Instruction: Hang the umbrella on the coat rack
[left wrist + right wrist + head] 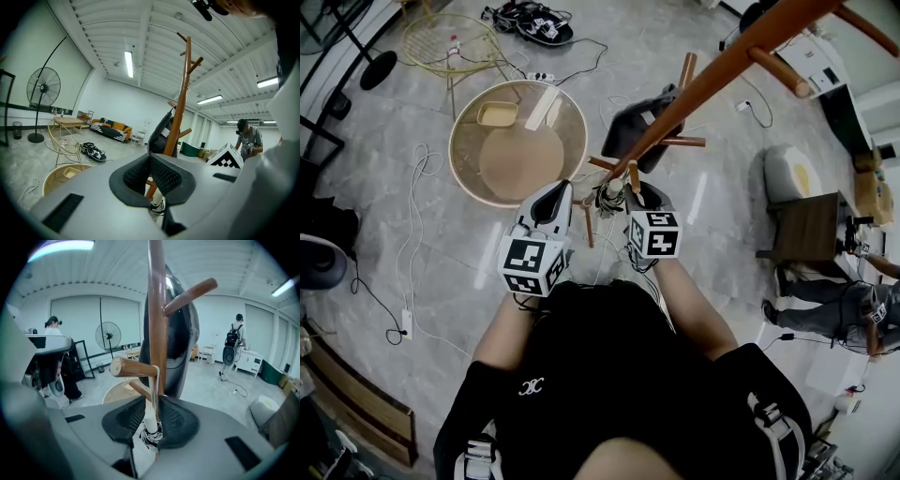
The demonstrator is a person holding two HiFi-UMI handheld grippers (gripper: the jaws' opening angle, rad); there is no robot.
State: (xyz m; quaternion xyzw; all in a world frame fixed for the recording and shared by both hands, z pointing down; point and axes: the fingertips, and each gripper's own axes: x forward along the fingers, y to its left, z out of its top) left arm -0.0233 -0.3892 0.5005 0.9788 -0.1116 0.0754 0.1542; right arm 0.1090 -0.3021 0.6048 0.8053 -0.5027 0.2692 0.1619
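Right gripper view: the black-and-white folded umbrella [151,432] hangs from a low peg [133,367] of the brown wooden coat rack [157,296]. The right gripper [152,397] fingers are open around it. The left gripper [150,155] is closed and empty. Letting go seems to be the step now. Next, back away gently.

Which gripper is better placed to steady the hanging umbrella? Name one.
Right gripper: its open jaws straddle the white handle of the patterned folding umbrella, just under the round wooden peg carrying its pale strap. Left gripper is shut and empty, the tall brown wooden coat rack beyond its tips.
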